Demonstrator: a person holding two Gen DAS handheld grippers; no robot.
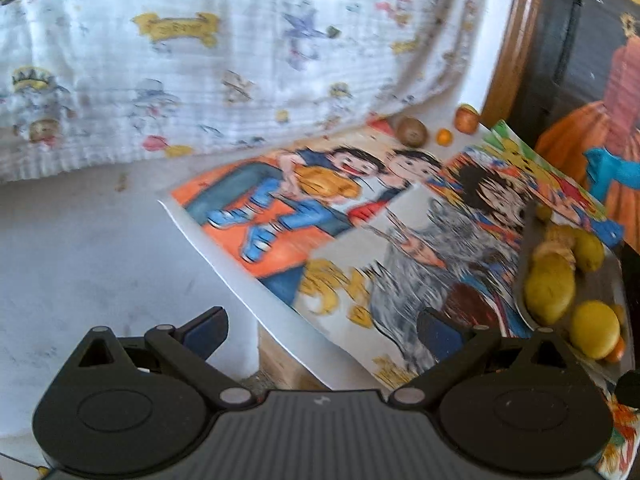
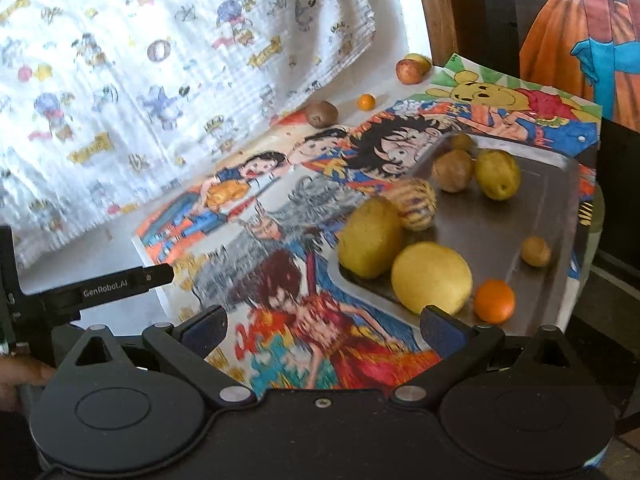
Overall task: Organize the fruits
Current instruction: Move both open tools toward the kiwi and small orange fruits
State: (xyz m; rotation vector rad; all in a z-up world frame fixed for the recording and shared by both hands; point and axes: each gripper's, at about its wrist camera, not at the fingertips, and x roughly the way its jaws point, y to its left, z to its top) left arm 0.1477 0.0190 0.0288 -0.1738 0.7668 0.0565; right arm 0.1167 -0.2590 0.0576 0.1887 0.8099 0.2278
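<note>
Both sets of jaws are standing wide apart and holding nothing: the left gripper (image 1: pixel 322 330) and the right gripper (image 2: pixel 324 326) are hovering above the bench without touching any fruit. Most fruit is already sitting gathered on the metal tray (image 2: pixel 556 200), at 2 o'clock in the right wrist view, presumably as the collection point. Three pieces are lying well apart from it toward 12 o'clock, by the cloth: a kiwi (image 2: pixel 321 113), a small orange (image 2: pixel 366 102) and an apple (image 2: pixel 412 69), apparently awaiting transfer
</note>
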